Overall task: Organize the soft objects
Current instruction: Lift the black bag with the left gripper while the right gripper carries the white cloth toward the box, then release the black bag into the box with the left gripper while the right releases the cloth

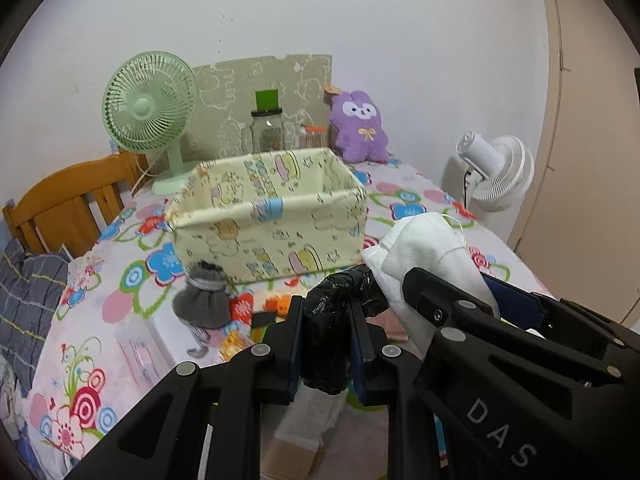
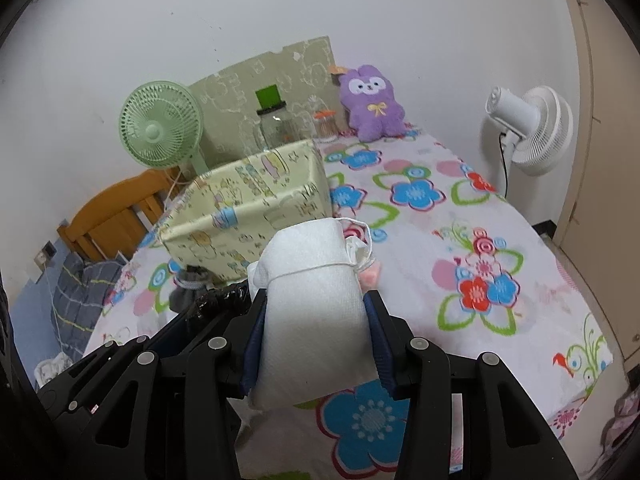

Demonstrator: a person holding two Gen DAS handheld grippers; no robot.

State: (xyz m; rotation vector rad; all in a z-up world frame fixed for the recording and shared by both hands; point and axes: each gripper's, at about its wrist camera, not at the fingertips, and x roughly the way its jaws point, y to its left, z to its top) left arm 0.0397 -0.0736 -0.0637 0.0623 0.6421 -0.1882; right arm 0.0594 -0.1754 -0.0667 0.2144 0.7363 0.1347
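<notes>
My left gripper is shut on a crumpled black plastic bundle, held above the bed in front of the yellow fabric bin. My right gripper is shut on a white rolled cloth bundle tied with string, just right of the left gripper; the bundle also shows in the left wrist view. The bin also shows in the right wrist view, and looks empty where its inside shows. A grey drawstring pouch lies on the floral bedsheet before the bin. A purple plush toy leans on the far wall.
A green desk fan, a glass jar and a smaller orange-lidded jar stand behind the bin. A white fan stands at the bed's right. A wooden headboard and a plaid pillow are at the left.
</notes>
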